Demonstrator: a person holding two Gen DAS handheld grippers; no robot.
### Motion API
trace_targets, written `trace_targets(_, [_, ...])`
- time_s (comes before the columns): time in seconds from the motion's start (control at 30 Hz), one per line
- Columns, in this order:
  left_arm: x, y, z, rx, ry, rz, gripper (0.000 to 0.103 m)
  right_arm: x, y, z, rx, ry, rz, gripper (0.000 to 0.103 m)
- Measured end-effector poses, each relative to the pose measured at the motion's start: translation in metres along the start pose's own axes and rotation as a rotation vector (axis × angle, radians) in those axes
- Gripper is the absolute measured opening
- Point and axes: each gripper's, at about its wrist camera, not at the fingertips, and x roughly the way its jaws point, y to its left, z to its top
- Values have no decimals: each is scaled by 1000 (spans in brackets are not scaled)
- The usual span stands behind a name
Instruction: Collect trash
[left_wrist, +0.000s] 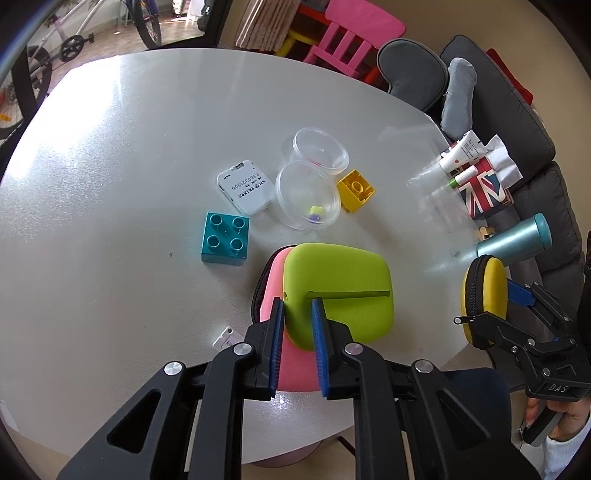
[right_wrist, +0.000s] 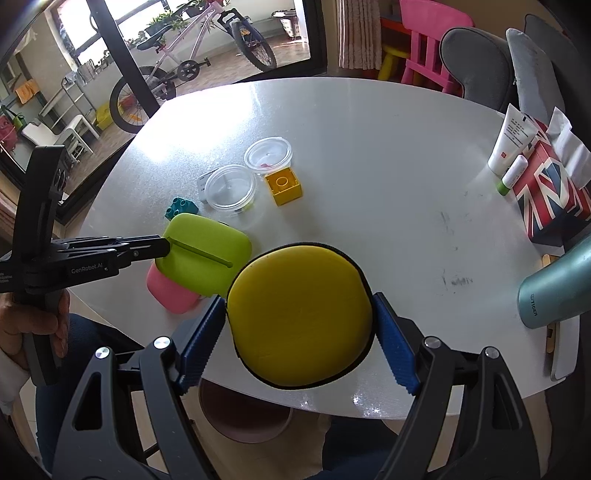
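Note:
My left gripper (left_wrist: 297, 308) is shut on the near edge of a lime-green and pink zip case (left_wrist: 338, 291), lifting its green lid above the pink half; the case also shows in the right wrist view (right_wrist: 203, 258). My right gripper (right_wrist: 299, 306) is shut on a round yellow zip pouch (right_wrist: 299, 317), held above the table's near edge; the pouch also shows in the left wrist view (left_wrist: 484, 295). Two clear plastic cups (left_wrist: 308, 195) (left_wrist: 320, 149), a yellow brick (left_wrist: 355, 190), a teal brick (left_wrist: 225, 238) and a white tag (left_wrist: 245, 186) lie mid-table.
A round white table (right_wrist: 369, 147) holds a Union Jack tissue box (right_wrist: 550, 195), a white tube (right_wrist: 511, 140), a small lip balm (right_wrist: 511, 175) and a teal flask (right_wrist: 554, 291) at the right. A pink bin (right_wrist: 243, 417) stands under the near edge. Grey chairs stand behind.

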Motion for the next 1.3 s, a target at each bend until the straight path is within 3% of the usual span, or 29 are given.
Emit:
trace_targets(0.3, [2,-2,0,-17,13,-30,7,-1,-1,1,2,-4,-1,79])
trace_targets(0.67, [-31,-41,-9,134,-42,-2,5,-14,4,0,-16,-28,4,79])
trace_targets(0.93, [-56,-49,-18,168,-85,3,0,-21,8,0,-25,-42,13,79])
trace_targets(1.3, [-54,-40,-26,171,-64,28,0,-19,10,-1,-24,-35,23,79])
